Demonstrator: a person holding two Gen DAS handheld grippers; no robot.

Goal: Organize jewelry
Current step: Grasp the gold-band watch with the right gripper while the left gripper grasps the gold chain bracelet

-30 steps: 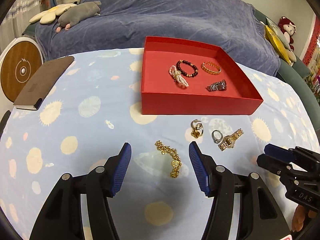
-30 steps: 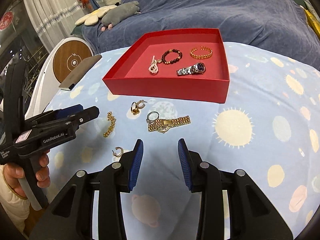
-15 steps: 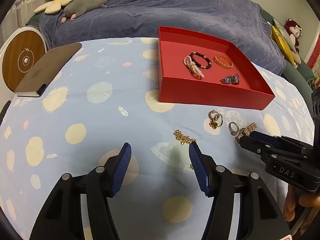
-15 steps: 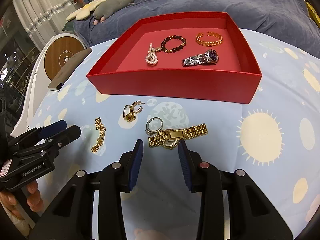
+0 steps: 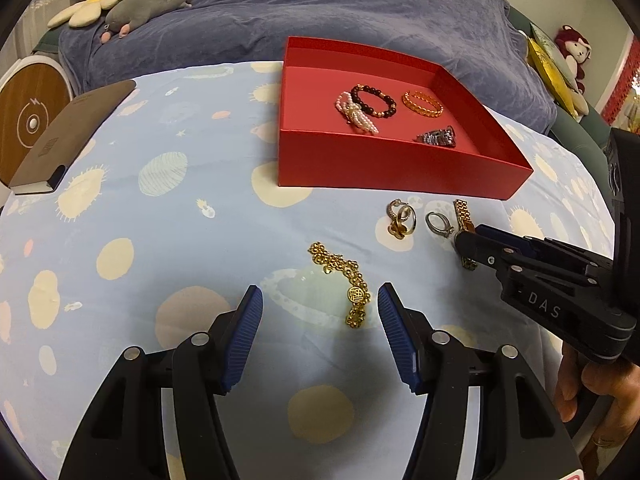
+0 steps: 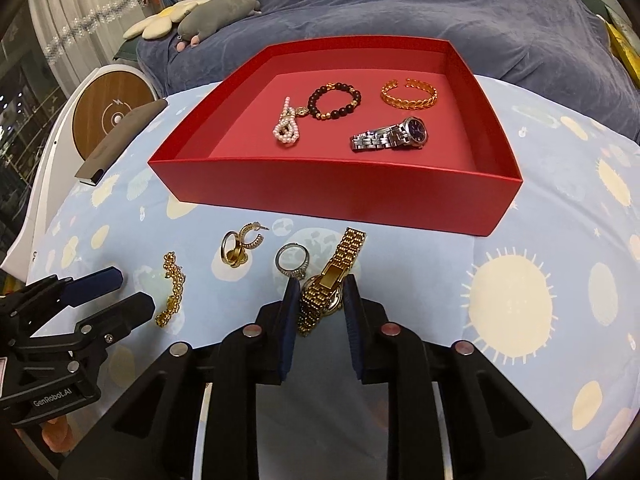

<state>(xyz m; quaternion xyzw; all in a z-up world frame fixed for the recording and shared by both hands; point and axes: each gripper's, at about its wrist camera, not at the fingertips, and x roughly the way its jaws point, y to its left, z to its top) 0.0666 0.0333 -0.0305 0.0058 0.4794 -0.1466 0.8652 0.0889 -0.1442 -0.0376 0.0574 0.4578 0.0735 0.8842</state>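
A red box (image 6: 340, 196) (image 5: 400, 168) holds a pearl bracelet (image 6: 286, 128), a dark bead bracelet (image 6: 335, 100), a gold bangle (image 6: 408, 94) and a silver watch (image 6: 390, 138). On the cloth in front lie gold earrings (image 6: 240, 248), a silver ring (image 6: 293, 261), a gold chain bracelet (image 5: 344, 280) (image 6: 173, 290) and a gold watch (image 6: 332, 280). My right gripper (image 6: 318, 300) is shut on the gold watch; it also shows in the left wrist view (image 5: 466, 244). My left gripper (image 5: 318, 320) is open just short of the gold chain bracelet.
A brown notebook (image 5: 72, 136) lies at the table's left edge beside a round wooden charger (image 5: 28, 120). A sofa under a blue cover (image 5: 320, 12) with plush toys (image 5: 148, 0) stands behind the table. The cloth has a planet print.
My right gripper moved forward and closed on the gold watch, turning its strap toward the box. My left gripper shifted so the gold chain lies between its open fingers.
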